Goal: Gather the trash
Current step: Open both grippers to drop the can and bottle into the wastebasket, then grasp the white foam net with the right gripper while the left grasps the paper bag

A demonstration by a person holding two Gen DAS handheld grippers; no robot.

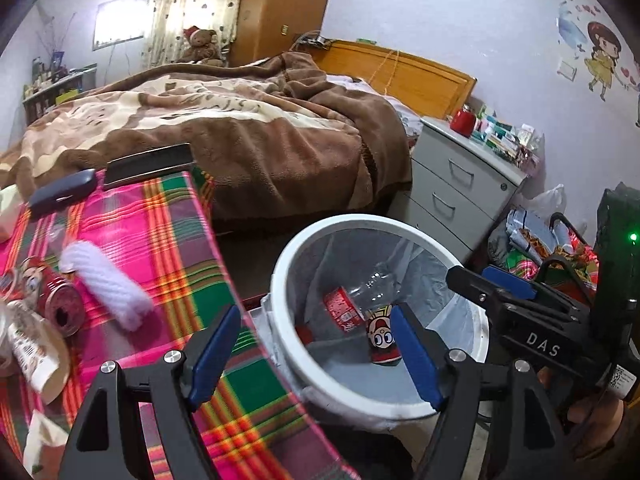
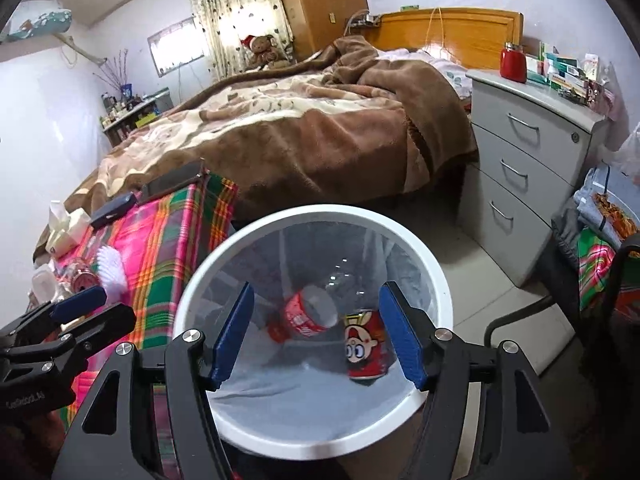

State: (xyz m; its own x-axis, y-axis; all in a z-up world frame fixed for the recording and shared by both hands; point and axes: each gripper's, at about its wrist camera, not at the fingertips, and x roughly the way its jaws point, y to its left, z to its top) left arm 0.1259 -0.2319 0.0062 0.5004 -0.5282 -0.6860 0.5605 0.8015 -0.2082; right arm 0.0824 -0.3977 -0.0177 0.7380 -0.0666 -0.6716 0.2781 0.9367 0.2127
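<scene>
Holding both tongs spread and empty, I see right tongs [image 2: 316,336] over the bin [image 2: 424,264], left tongs [image 1: 316,354] at its worktop-side rim.

The only lettering I can read clearly is "DAS" in white capitals on the black body of the right hand-held gripper [image 1: 492,280]. The left hand-held gripper [image 2: 80,308] carries small pale print on its black casing, too tiny to read. The red cartoon-faced drink can [image 2: 365,350] in the white round bin [image 2: 434,280] shows no legible words.
</scene>
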